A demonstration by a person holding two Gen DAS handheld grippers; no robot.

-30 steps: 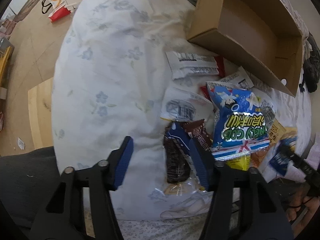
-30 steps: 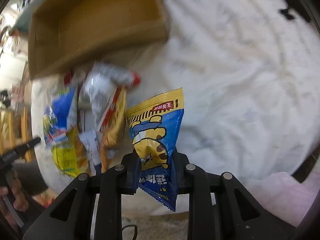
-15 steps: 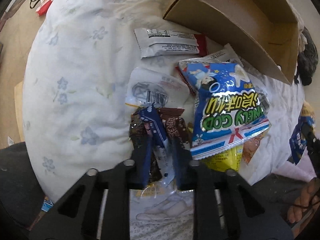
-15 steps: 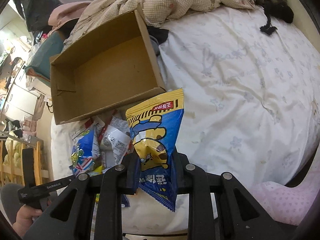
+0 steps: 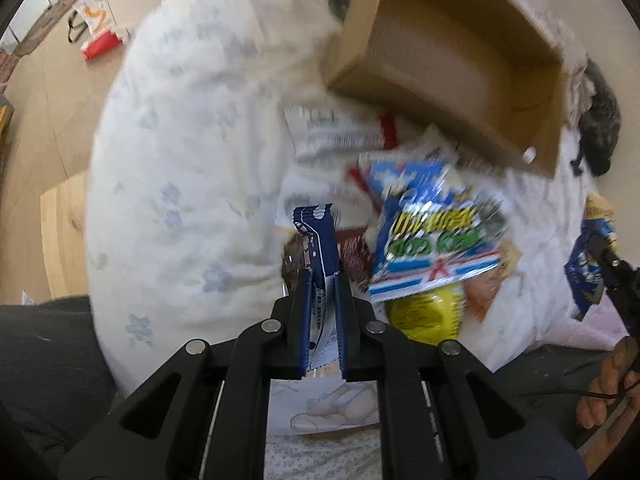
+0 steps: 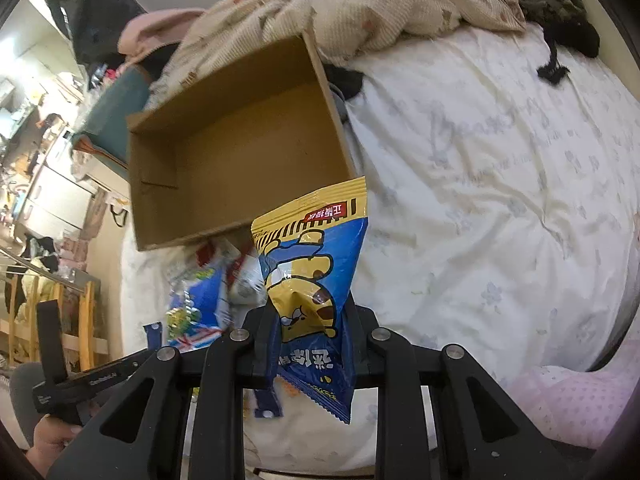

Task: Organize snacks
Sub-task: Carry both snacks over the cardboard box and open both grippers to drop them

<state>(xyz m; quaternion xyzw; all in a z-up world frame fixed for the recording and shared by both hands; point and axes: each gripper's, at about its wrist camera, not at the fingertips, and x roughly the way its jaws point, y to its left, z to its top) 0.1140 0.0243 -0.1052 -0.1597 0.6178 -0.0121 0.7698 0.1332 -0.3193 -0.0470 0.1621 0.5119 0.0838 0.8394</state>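
My left gripper (image 5: 322,276) is shut on a dark blue snack packet (image 5: 318,240), lifted slightly above the pile of snacks on the bed. Beside it lie a blue-and-silver bag (image 5: 436,232), a yellow packet (image 5: 424,312) and a white wrapper (image 5: 336,136). My right gripper (image 6: 310,312) is shut on a blue-and-yellow cartoon bag (image 6: 316,264), held in the air in front of the empty cardboard box (image 6: 240,152). The same box (image 5: 460,52) sits beyond the pile in the left wrist view. The right gripper with its bag (image 5: 592,264) shows at that view's right edge.
White floral bedding (image 6: 500,168) covers the bed, with a checked blanket (image 6: 360,8) and dark clothes (image 6: 560,40) at the far end. A pink cushion (image 6: 580,400) lies near right. Wooden floor and a red-white bag (image 5: 96,36) are left of the bed. A hand (image 5: 608,392) holds the right tool.
My left gripper closed on the dark blue packet and lifted it off the pile. My right gripper rose and tilted up with its bag, bringing the box into view.
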